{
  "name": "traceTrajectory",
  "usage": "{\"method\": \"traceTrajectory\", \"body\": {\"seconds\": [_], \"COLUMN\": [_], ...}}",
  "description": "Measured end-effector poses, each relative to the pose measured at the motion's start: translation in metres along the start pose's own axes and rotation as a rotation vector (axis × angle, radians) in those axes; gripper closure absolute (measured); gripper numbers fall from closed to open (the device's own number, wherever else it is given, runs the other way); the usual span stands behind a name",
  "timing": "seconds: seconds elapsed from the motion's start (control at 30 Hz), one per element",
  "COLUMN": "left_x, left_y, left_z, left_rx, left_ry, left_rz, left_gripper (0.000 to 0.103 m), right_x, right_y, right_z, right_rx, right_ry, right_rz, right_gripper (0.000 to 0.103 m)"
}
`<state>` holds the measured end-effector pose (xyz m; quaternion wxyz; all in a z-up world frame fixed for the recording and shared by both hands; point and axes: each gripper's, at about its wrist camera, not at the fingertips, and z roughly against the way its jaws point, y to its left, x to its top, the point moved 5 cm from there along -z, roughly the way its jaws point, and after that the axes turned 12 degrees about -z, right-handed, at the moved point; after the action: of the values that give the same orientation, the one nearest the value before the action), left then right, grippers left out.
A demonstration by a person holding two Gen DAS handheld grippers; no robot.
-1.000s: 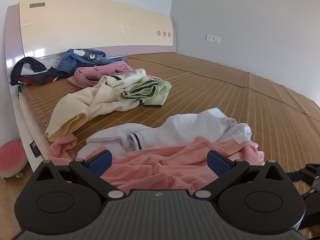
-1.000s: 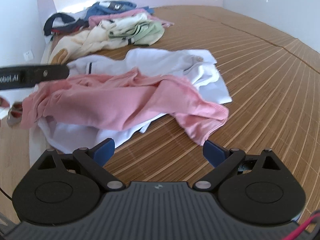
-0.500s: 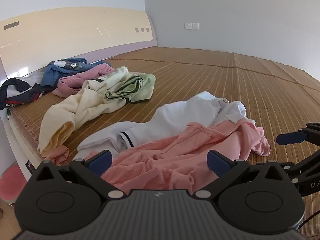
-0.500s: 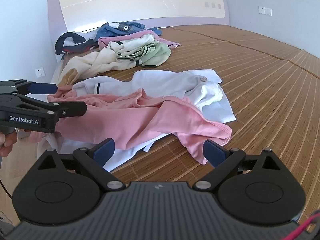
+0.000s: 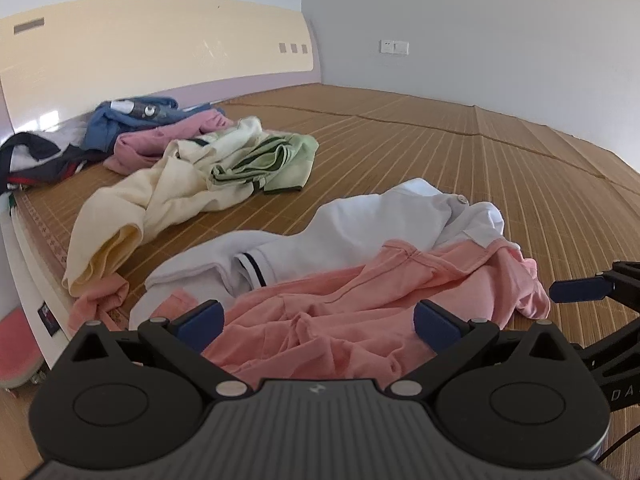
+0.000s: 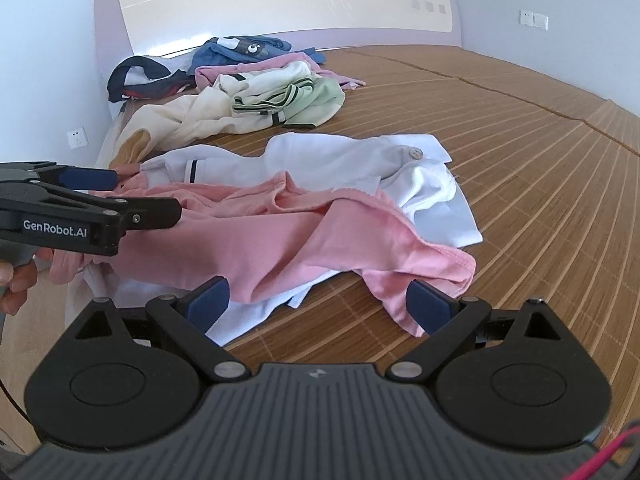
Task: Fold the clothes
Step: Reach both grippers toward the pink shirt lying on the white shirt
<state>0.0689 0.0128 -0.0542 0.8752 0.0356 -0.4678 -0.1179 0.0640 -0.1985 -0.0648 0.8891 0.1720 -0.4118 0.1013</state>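
Observation:
A crumpled pink shirt (image 5: 360, 312) (image 6: 280, 236) lies on top of a white shirt (image 5: 360, 220) (image 6: 340, 156) near the bed's front edge. My left gripper (image 5: 318, 322) hovers open just over the pink shirt's near side, nothing between its fingers. Its side also shows in the right wrist view, left gripper (image 6: 120, 196), held by a hand (image 6: 16, 280). My right gripper (image 6: 318, 306) stands open above the pink shirt's lower right hem, holding nothing. One right fingertip (image 5: 580, 290) shows at the left wrist view's right edge.
A pile of clothes sits toward the headboard (image 5: 140, 52): cream garment (image 5: 152, 196), green striped top (image 5: 272, 160), pink (image 5: 160, 140), blue (image 5: 128, 116) and dark (image 5: 36, 156) ones. The bamboo mat (image 5: 480, 168) stretches right toward the wall. The bed edge and floor lie left.
Both views have swung and pulled back slightly; the left gripper has moved in over the pink shirt's left part and the right one toward its hem. Both stay open. The clothes have not moved.

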Motion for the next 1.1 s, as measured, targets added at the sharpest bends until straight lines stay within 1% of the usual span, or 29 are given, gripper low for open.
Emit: {"method": "traceTrajectory", "body": {"seconds": [0.3,0.67,0.9,1.1], "left_x": [-0.002,-0.003,-0.004,-0.007], "left_y": [0.0,0.003,0.002,-0.003], "left_z": [-0.006,-0.012,-0.017,-0.021], "left_rx": [-0.006,-0.007,0.006,-0.026], "left_ry": [0.014,0.023,0.027,0.054], "left_rz": [-0.002,0.007,-0.004,-0.017], "left_gripper": [0.0,0.0,0.0,0.0], "right_x": [0.0,0.002,0.003,0.006], "right_y": [0.006,0.002,-0.005,-0.019], "right_z": [-0.01,-0.022,-0.023,-0.022], "right_rx": [0.009,0.005,0.012,0.029], "right_ry": [0.005,0.014,-0.016,-0.058], "right_rz": [0.007,-0.009,-0.037,-0.098], "right_gripper": [0.005,0.005,0.005,0.005]}}
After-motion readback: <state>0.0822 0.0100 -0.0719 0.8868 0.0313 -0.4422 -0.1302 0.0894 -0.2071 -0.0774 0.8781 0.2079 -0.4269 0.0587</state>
